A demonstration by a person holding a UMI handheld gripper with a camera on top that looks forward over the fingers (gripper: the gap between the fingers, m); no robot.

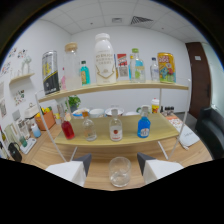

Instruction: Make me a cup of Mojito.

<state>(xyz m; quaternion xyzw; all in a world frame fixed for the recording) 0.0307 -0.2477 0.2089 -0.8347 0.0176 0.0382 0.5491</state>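
Now the gripper (113, 162) stands spread, a clear round glass (119, 171) between its fingers, untouched.

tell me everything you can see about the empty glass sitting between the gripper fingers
The glass is a short, clear tumbler, seemingly of plain glass, with a round open rim and a thicker base. It looks empty. It stands upright on the wooden table, midway between the fingers of the gripper, with a gap at either side, so nothing grips it. Just beyond it rises the lower shelf with its row of bottles. Only the table touches it.
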